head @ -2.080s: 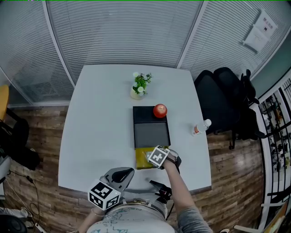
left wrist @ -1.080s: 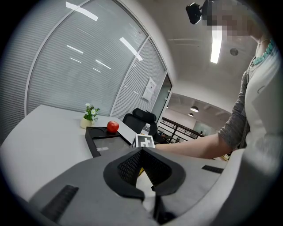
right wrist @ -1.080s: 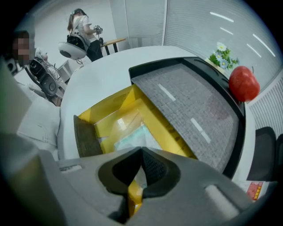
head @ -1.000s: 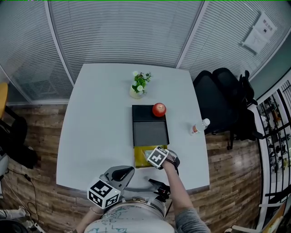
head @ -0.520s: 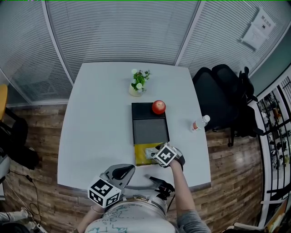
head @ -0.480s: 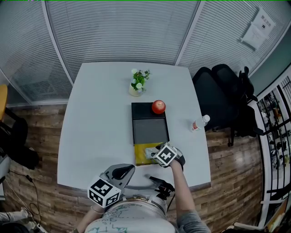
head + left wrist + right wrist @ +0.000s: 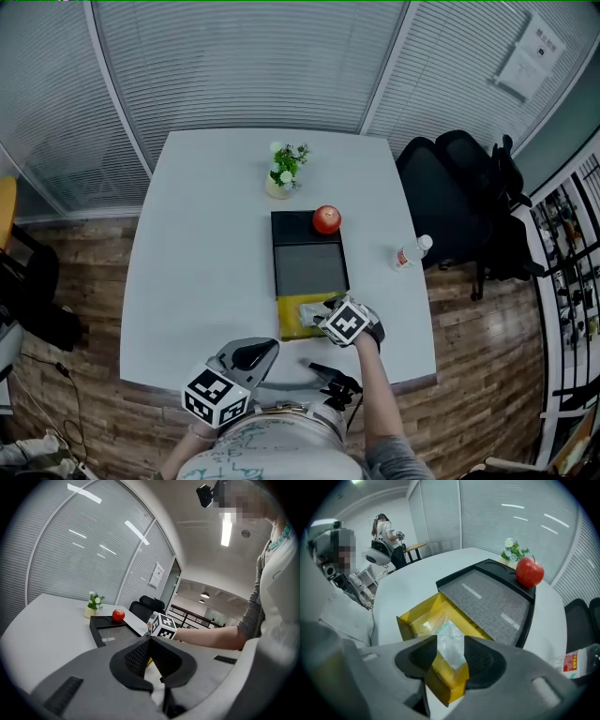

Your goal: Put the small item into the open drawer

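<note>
The yellow open drawer juts out from the front of a black drawer unit on the white table. A small pale packet lies inside the drawer and also shows in the head view as a light patch. My right gripper hangs just above the drawer's near corner. Its jaws have just been opening and now stand apart, with the packet below the gap and neither pad pressing on it. My left gripper stays low near the table's front edge, its tips together and holding nothing.
A red apple sits on the back of the black unit. A small flower pot stands behind it. A bottle lies near the table's right edge, and a black office chair stands beyond that edge.
My right gripper has lifted a little and shifted right off the drawer, uncovering the packet that now lies inside it. The left gripper has stayed put.
</note>
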Motion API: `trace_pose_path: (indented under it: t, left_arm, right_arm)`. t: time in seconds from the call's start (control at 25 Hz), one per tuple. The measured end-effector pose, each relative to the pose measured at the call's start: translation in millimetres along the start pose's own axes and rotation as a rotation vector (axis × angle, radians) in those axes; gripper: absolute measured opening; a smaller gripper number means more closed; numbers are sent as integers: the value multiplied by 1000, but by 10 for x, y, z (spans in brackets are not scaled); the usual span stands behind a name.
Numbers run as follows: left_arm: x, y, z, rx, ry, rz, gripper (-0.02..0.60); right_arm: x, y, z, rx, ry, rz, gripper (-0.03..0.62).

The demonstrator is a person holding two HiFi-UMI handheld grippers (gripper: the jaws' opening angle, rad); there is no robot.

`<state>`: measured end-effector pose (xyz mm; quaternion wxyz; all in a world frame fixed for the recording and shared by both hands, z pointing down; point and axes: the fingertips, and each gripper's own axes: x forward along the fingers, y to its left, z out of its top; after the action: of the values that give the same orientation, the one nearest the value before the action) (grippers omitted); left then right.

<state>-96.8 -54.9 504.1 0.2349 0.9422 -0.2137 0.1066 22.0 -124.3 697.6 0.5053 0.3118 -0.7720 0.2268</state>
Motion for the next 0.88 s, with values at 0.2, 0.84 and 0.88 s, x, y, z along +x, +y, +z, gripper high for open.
trace_pose_path:
  t: [0.2,0.84,0.88]
  left_arm:
    - [-12,-8,13,1,-6,5,-3]
    - [17,-7,-3,-3,1,4,-3]
    - [17,-8,-3,-3,1,3,-3]
  right_arm:
    - [-17,15,-41,20,2,-2,176]
    - [-258,60,-90,86,-83,-19,166]
    - [-282,73,-92,87,-90,-22,166]
